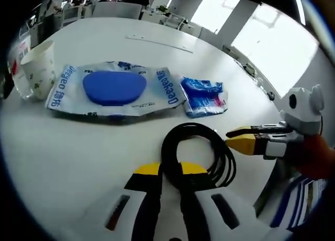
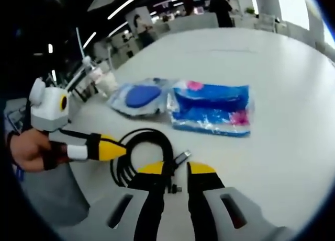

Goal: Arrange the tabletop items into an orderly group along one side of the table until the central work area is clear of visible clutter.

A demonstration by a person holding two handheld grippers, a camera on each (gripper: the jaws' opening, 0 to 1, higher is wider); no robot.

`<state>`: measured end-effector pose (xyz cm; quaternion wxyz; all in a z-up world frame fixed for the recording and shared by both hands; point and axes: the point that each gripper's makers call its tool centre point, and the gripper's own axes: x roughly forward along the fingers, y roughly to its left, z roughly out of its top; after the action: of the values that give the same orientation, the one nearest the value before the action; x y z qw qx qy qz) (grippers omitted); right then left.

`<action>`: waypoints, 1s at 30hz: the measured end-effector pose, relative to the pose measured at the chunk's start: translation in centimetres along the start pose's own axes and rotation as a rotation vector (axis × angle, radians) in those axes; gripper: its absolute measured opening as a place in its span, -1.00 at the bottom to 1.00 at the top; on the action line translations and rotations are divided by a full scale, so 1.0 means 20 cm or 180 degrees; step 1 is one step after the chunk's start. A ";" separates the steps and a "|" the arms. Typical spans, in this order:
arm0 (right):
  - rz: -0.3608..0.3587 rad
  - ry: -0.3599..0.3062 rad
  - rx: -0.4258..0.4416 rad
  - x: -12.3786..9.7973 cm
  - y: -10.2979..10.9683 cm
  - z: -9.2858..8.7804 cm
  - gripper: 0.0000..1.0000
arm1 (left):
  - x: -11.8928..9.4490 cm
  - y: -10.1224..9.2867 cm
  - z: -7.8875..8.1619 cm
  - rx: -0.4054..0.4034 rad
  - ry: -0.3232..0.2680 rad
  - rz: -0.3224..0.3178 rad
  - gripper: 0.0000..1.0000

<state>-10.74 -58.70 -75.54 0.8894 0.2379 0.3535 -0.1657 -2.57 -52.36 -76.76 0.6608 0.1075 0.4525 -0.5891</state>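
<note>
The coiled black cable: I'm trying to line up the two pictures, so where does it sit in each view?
Left gripper view: the coiled black cable lies low centre, just past this gripper's jaws.
Right gripper view: the cable lies low, left of centre, by this gripper's left jaw.
Shared landmark: the wet wipes pack with blue lid, on the table beyond the cable in both views.

Right tongs (image 2: 174,170) are hovering at a coiled black cable (image 2: 140,156) on the white worktop (image 2: 282,73), left tongs (image 2: 107,148) alongside, blue packets (image 2: 212,108) lying beyond.
</note>
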 end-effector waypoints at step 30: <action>-0.0033 0.0042 0.0081 0.05 0.02 0.01 -0.84 | 0.03 0.01 0.07 -0.0103 -0.0057 0.0019 -0.88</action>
<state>-9.76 -58.60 -75.88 0.8830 0.2485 0.3585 -0.1732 -1.84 -53.74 -76.49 0.6683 0.0929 0.4557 -0.5807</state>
